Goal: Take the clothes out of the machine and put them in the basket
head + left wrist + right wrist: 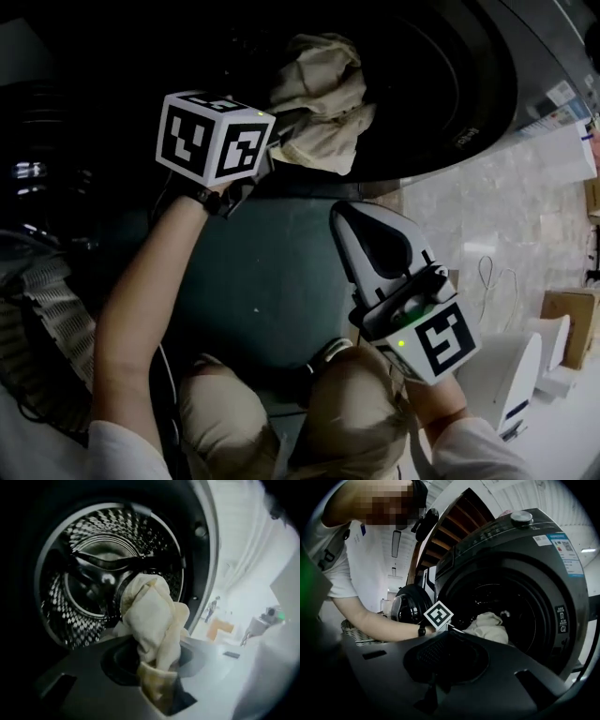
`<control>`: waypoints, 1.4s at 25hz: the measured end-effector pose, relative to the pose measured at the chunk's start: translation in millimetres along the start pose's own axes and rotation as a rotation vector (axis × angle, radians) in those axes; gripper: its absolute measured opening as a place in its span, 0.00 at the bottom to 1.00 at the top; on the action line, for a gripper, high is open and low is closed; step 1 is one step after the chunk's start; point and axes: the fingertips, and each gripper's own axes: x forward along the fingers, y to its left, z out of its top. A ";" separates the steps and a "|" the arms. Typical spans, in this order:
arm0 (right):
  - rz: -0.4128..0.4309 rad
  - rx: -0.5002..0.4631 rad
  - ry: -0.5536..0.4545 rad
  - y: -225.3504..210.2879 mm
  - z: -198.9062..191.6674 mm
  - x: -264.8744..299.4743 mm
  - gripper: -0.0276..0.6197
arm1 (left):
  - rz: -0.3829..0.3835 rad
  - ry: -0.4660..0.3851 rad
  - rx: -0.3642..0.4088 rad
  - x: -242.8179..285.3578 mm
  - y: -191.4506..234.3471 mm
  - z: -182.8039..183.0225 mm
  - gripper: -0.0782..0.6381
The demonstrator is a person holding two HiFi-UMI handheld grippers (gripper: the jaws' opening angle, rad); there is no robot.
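Cloth (150, 611) hangs pinched in left claw (157, 688) before drum (70, 597); right claw (351, 219) pressed together, empty.

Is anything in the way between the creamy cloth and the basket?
Maybe: the machine's open round dark door stands between the crumpled cream cloth, pinched in the left claw, and the white woven basket at the left.
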 end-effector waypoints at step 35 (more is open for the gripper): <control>0.322 0.027 0.193 50.7 474.6 -88.3 0.06 | 0.408 -0.178 -0.461 -330.4 -230.6 245.5 0.31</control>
